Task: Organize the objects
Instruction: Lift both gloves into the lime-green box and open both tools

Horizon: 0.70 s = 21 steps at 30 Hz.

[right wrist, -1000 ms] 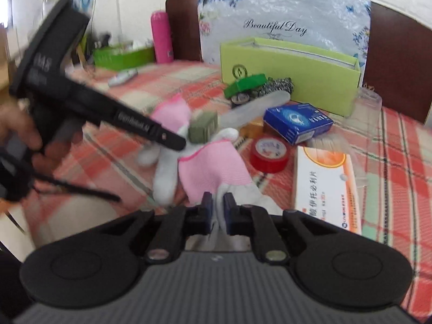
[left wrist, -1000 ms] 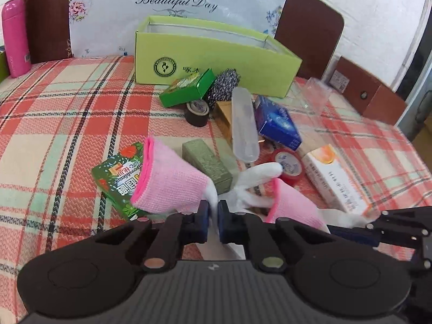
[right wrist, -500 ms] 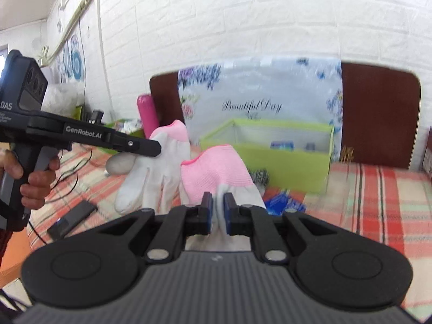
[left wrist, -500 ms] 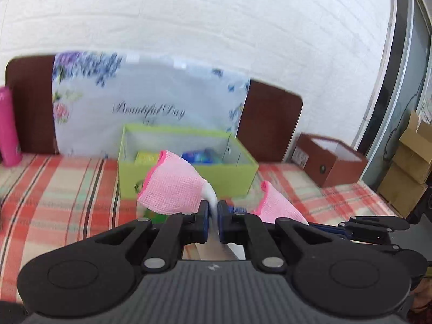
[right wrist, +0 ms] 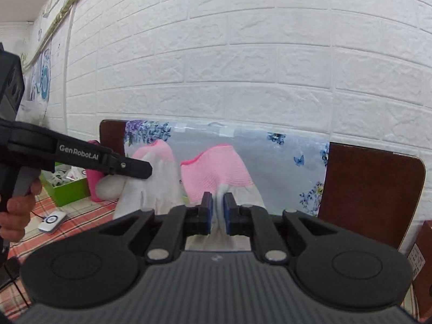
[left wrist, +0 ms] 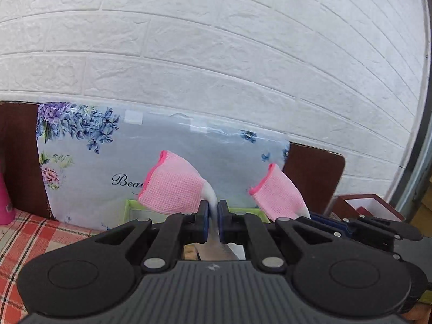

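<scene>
Carry stage of the sorting task: 2 knitted work gloves, each white in the body with a pink ribbed cuff, are held in the air in front of the white brick wall.

The left gripper (left wrist: pixel 213 217) has its blue pads pressed together on the white fabric of 1 pink-cuffed glove (left wrist: pixel 172 189); the cuff stands up and to the left of the jaws. The right gripper (right wrist: pixel 218 213) is likewise pinched on the second pink-cuffed glove (right wrist: pixel 216 171), whose cuff fans out directly above its jaws. Seen from the right wrist, the left gripper reaches in from the left with its glove hanging from the tip, just beside the second glove.

The open lime-green cardboard box (left wrist: pixel 129 206) shows only as a corner below the left glove, in front of the floral plastic sheet (left wrist: pixel 81 148).

Judged next move: bring both gloves over the box opening, lower them, then part the jaws. Limp fabric may drape over the rim, so the release should sit well inside the walls.
</scene>
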{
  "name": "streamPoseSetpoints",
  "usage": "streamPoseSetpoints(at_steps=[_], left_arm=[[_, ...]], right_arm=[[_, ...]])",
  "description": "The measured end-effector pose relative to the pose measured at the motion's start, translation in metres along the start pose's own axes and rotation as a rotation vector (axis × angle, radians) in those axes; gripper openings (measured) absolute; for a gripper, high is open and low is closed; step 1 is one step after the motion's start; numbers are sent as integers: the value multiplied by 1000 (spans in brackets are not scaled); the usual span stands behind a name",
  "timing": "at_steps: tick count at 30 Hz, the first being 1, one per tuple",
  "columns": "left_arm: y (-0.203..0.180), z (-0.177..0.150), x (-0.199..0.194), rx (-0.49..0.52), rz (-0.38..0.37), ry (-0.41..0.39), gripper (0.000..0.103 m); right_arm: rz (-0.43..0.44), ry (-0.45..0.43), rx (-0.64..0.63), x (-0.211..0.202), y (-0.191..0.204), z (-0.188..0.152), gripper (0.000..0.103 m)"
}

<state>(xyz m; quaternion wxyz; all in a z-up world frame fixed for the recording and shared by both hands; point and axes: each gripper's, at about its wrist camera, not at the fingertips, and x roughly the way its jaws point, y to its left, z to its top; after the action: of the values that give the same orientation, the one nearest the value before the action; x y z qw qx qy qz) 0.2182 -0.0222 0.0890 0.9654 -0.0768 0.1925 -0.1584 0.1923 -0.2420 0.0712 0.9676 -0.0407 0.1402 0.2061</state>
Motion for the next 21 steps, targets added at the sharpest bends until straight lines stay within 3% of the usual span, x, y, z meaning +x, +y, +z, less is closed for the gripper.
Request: streamPoseSetpoints(at_steps=[7,11,12,13,14,15,16,18,21], left_arm=[[21,-3,61,-12,59,46,6],[31,-16,83,-8,73,71,7],[33,-21,87,-2,81,72,14],[35,-26,89,-4,91,75,34],[39,-30,91,-16,108,78,49],[42,-34,91,-28,125,72,75],[45,-39,89,-37,138,56,82],[51,-43,86,-42,141,47,82],[55,-42,77,-68,160,67,82]], right_arm=[[-33,37,-53,74,-14,-13,9],[-26,139,-30,110,-22,-37,12],[-31,162,-28,118,-24,-45,22],[-47,190,-34,124,-25,-52,32],[-74,215,-33,128,-26,-59,49],[-94,221,-24,129,-28,-64,59],[-101,215,-9,128,-31,-66,64],[-127,186,24,119,-36,-65,85],[-154,100,48,94,-38,-56,103]])
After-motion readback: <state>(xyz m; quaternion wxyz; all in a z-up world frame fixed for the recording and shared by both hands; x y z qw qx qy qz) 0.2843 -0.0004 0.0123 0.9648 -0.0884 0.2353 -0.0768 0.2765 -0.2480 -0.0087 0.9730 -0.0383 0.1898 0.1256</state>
